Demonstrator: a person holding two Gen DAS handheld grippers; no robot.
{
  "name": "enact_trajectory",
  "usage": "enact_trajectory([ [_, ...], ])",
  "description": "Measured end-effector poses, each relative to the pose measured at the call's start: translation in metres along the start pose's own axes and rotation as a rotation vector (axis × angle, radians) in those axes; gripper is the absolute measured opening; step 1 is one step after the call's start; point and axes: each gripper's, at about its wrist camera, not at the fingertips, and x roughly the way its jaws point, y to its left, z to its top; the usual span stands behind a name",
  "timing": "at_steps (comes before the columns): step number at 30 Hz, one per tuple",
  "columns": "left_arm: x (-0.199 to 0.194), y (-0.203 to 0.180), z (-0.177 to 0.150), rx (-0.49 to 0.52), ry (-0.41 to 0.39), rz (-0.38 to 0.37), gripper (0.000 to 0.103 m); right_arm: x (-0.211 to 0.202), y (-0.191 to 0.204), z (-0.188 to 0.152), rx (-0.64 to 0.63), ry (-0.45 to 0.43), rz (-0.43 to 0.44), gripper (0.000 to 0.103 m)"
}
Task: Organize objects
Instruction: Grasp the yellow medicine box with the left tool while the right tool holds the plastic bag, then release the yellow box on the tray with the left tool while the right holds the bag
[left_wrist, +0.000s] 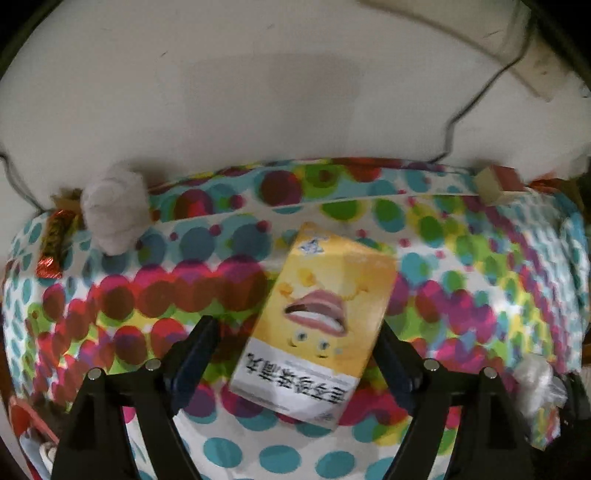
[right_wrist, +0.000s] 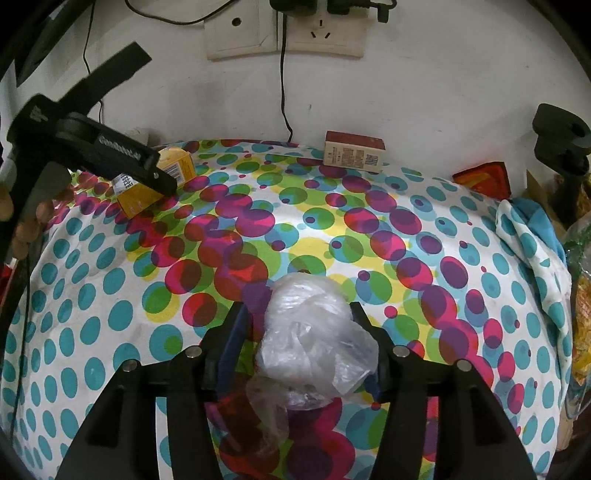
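The left tongs (left_wrist: 295, 354) are standing apart around one yellow box (left_wrist: 317, 325): only the right finger seems to be touching it, so I judge the grasp is still being set. Next they are needing to close on the box's long sides. The right tongs (right_wrist: 299, 339) are pinching one crumpled clear bag (right_wrist: 314, 339) above the dotted counter (right_wrist: 369, 229). Far ahead of them one red-topped box (right_wrist: 354, 151) is lying by the wall, one orange packet (right_wrist: 484, 179) further right.

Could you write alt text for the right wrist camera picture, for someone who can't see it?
The right gripper brackets a crumpled clear plastic bag on a polka-dot tablecloth. Far left, the left gripper reaches a yellow box; a red-topped box sits by the wall.
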Motion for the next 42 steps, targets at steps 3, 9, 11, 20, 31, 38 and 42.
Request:
enact_trajectory([
  [3,-0.004,0.0,-0.001,-0.005,-0.019,-0.001,0.056,0.0,0.0,0.0,0.0,0.0,0.0,0.055],
  [9,-0.014,0.001,-0.012,-0.042,-0.034,0.012,0.054,0.001,-0.002,-0.001,-0.001,0.0,0.001,0.055],
  [11,-0.02,0.003,-0.021,-0.063,-0.048,0.009,0.054,0.001,-0.002,-0.001,-0.001,0.0,0.0,0.055],
  [20,-0.059,0.008,-0.072,-0.137,-0.132,0.022,0.054,0.001,-0.003,-0.003,-0.003,0.0,-0.001,0.055],
  [31,-0.084,-0.018,-0.128,-0.106,-0.169,0.044,0.054,0.002,-0.002,-0.004,-0.002,-0.001,-0.001,0.055],
  [38,-0.098,-0.041,-0.154,-0.051,-0.19,0.085,0.054,0.002,-0.003,-0.004,-0.003,0.0,-0.001,0.055],
  [42,-0.108,-0.053,-0.169,-0.023,-0.203,0.094,0.054,0.002,-0.003,-0.004,-0.003,0.0,-0.001,0.055],
])
